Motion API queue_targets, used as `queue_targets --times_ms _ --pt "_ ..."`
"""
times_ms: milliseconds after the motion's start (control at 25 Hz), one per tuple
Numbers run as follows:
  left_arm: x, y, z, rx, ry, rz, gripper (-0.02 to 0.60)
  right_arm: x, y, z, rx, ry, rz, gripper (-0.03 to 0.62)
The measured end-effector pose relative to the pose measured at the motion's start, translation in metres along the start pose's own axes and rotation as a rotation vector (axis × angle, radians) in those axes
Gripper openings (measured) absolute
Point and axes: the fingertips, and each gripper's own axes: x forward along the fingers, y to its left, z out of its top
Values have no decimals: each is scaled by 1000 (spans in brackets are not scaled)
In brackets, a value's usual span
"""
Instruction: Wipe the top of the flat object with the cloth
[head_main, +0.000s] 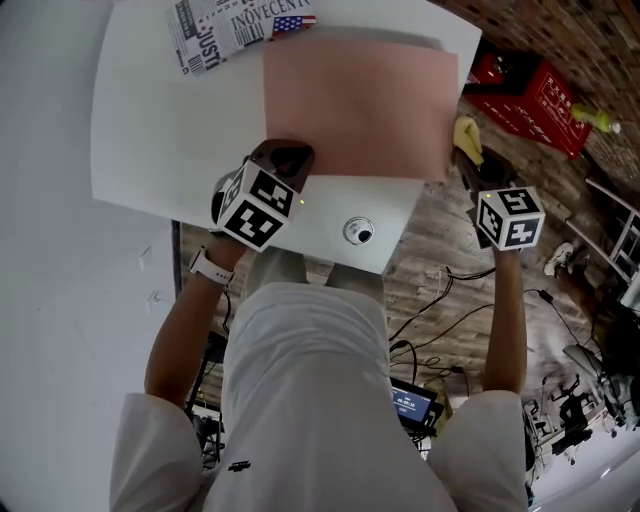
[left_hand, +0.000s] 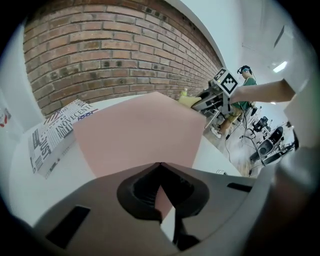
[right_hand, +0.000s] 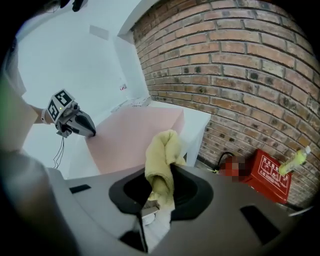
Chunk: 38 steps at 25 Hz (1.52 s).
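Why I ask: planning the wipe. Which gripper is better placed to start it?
Right. The right gripper holds the yellow cloth beside the pink sheet; the left gripper is shut on that sheet's near corner, likely pinning it.

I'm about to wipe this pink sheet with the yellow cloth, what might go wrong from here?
1. The left gripper pinches only the near corner of the pink sheet, so a firm stroke may swing or slide it on the table.
2. The yellow cloth sits bunched in the right gripper, off the table's side. Coming in low, it might snag the sheet's right edge and lift it.
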Motion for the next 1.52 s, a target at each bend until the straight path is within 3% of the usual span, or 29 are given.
queue_targets --times_ms 440,800,960,1320,1520 --pt "-1 -3 1 14 -29 -36 18 35 -43 72 -70 -4 6 94" --pt "-2 -3 2 -1 -36 -72 18 56 -68 121 -233 43 1 94" --pt "-2 -3 2 11 -49 -66 18 65 -75 143 -447 104 28 94" --pt "-2 -4 3 6 -56 -73 18 86 -53 159 -1042 380 245 92" --pt "-2 -4 3 16 -61 -53 18 95 -34 164 -1203 491 356 92"
